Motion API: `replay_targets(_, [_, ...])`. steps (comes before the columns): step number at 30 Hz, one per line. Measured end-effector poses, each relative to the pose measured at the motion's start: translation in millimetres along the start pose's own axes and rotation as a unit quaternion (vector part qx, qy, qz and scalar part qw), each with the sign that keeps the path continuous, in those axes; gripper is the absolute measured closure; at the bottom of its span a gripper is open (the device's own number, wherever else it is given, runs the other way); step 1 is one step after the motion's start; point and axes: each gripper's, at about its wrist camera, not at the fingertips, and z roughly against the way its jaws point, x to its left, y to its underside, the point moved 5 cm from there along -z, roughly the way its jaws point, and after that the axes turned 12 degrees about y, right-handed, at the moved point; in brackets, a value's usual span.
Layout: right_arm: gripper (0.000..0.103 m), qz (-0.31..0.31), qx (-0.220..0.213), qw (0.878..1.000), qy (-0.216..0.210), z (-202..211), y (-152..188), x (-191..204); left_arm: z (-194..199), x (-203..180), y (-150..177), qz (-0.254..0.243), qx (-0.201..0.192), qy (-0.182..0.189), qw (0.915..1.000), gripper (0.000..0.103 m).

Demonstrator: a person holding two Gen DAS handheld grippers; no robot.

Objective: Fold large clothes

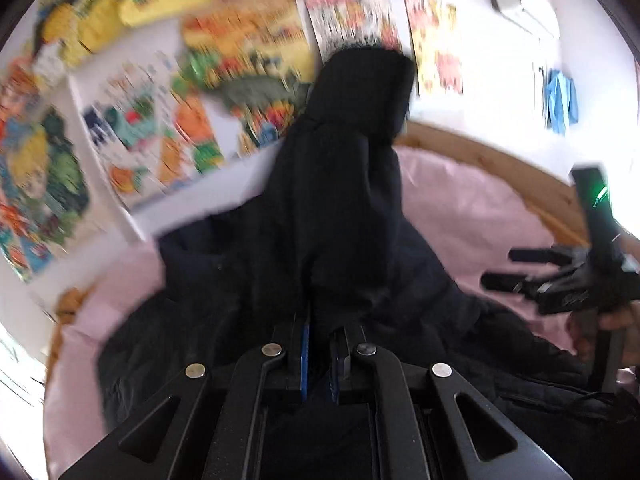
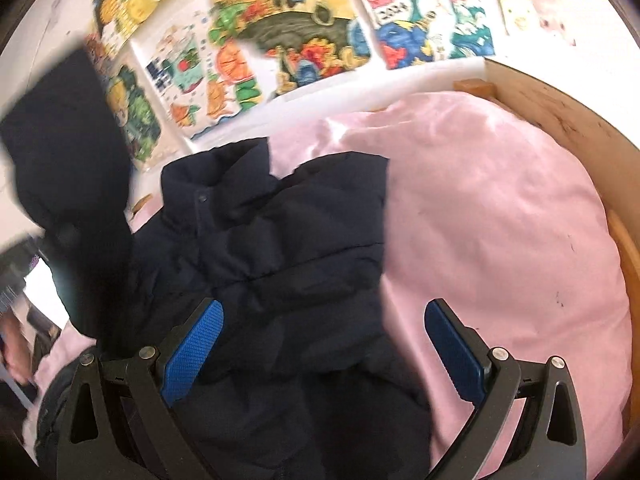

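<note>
Several posters (image 2: 288, 32) cover the wall behind our bed's pink sheet (image 2: 500, 208). Our left tongs (image 1: 318, 344) clamp a raised jacket (image 2: 280, 240) fold; right tongs (image 2: 324, 344) gape empty above it, collar toward wall.

"2024" on wall poster (image 2: 394, 10); other print illegible

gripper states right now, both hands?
Left gripper: shut on a fold of the dark jacket, lifting it off the pink bedding.
Right gripper: open, holding nothing, above the jacket.
</note>
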Motion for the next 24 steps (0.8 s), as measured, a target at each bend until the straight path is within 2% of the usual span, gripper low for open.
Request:
replay_targets(3, [0.004,-0.017,0.003,1.000,-0.011,-8,1,-9,-39,-5,16,0.021,0.041,0.022,0.9987,0.095])
replay_targets(6, [0.004,-0.030,0.004,0.999,-0.040,-12,1,-12,-71,-10,40,0.060,0.099,0.069,0.9909,0.094])
replay_targets(11, [0.004,-0.071,0.019,0.989,-0.129,-21,-3,-7,-71,-4,58,0.077,0.130,0.101,0.9833,0.090])
replay_targets(14, [0.004,-0.078,0.042,0.984,-0.156,-34,0,4,-63,3,56,0.081,0.131,0.126,0.9801,0.077])
replay_targets(15, [0.004,-0.080,0.053,0.983,-0.157,-41,2,7,-56,7,54,0.083,0.130,0.136,0.9786,0.066])
replay_targets(16, [0.004,-0.082,0.059,0.982,-0.158,-45,5,10,-48,8,56,0.085,0.129,0.143,0.9776,0.046])
replay_targets(18, [0.004,-0.090,0.084,0.978,-0.167,-58,12,18,-34,14,58,0.091,0.113,0.150,0.9779,0.024])
replay_targets(21, [0.007,-0.098,0.101,0.975,-0.169,-69,21,26,-7,37,62,0.111,0.086,0.142,0.9797,0.023])
replay_targets(23, [0.022,-0.090,0.107,0.977,-0.162,-72,26,31,5,61,64,0.139,0.067,0.119,0.9809,0.023])
replay_targets(24, [0.025,-0.086,0.109,0.978,-0.157,-74,27,34,15,78,68,0.158,0.059,0.089,0.9816,0.023])
